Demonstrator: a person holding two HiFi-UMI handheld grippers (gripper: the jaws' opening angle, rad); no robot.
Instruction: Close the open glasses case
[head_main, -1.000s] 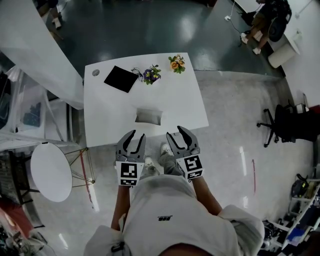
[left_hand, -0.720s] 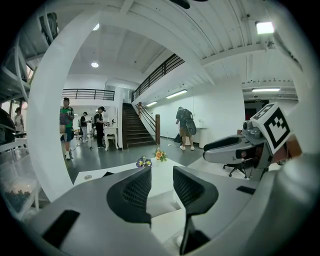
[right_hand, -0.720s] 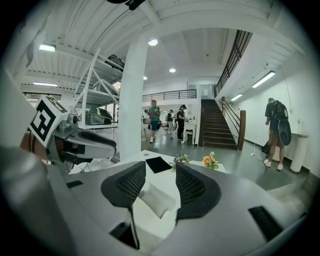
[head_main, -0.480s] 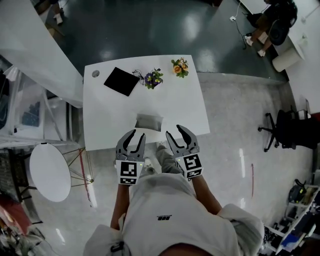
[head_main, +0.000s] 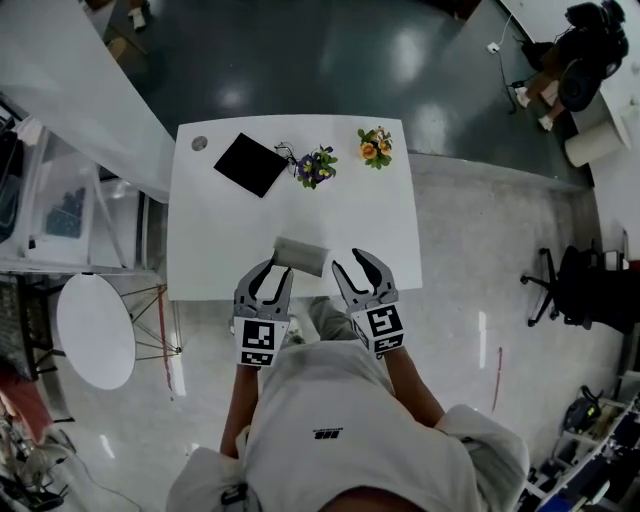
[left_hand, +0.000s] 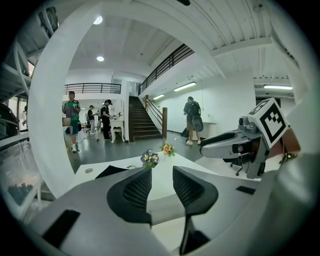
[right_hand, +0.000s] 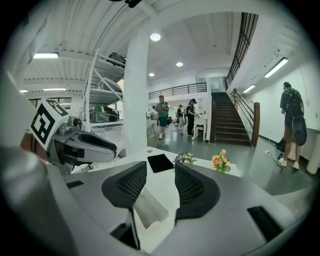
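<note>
Grey glasses case (head_main: 300, 256) lies nr front edge of white table (head_main: 215, 235); lid appears raised.

Overhead plus two low, sharing table (head_main: 220, 235)

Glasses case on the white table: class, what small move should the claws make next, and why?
Probably ease the left claw and the right claw forward to the glasses case. It lies open near the front edge of the table, just ahead of them. Both claws stand open and touch nothing. The right claw's jaws have just been closing, with nothing between them.
</note>
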